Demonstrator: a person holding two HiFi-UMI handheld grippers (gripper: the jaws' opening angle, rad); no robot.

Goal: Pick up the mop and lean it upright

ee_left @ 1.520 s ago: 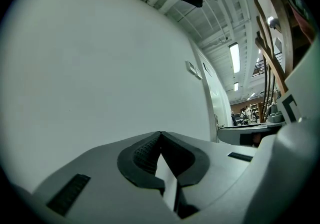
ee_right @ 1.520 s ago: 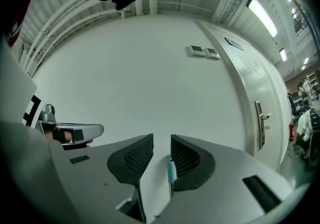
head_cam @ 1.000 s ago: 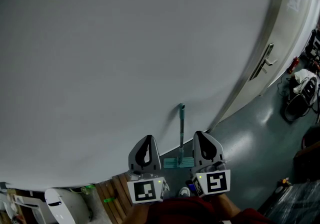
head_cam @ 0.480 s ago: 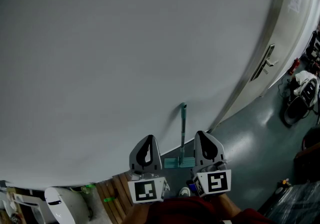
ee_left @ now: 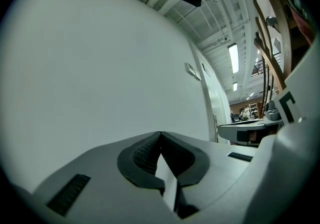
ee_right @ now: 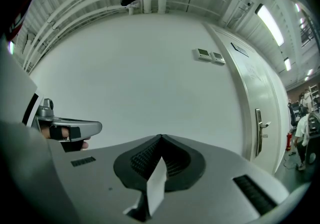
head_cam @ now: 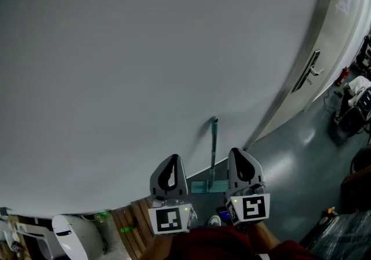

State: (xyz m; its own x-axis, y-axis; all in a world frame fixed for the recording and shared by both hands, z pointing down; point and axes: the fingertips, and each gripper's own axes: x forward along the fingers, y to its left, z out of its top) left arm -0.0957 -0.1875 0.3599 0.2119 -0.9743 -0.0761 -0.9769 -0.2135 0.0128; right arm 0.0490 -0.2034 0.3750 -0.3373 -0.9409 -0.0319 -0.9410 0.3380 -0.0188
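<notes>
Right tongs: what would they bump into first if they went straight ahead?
Most likely the wall. The right tongs are shut and point at it, with nothing showing in between, though how far off it is stays unclear. The mop leans to their left, out of the line.

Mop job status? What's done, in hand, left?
Done: the mop stands upright, its handle leaning on the white wall and its head on the floor. In hand: nothing. The left gripper and right gripper are both shut, empty and clear of the mop. Left: nothing that I can see.
</notes>
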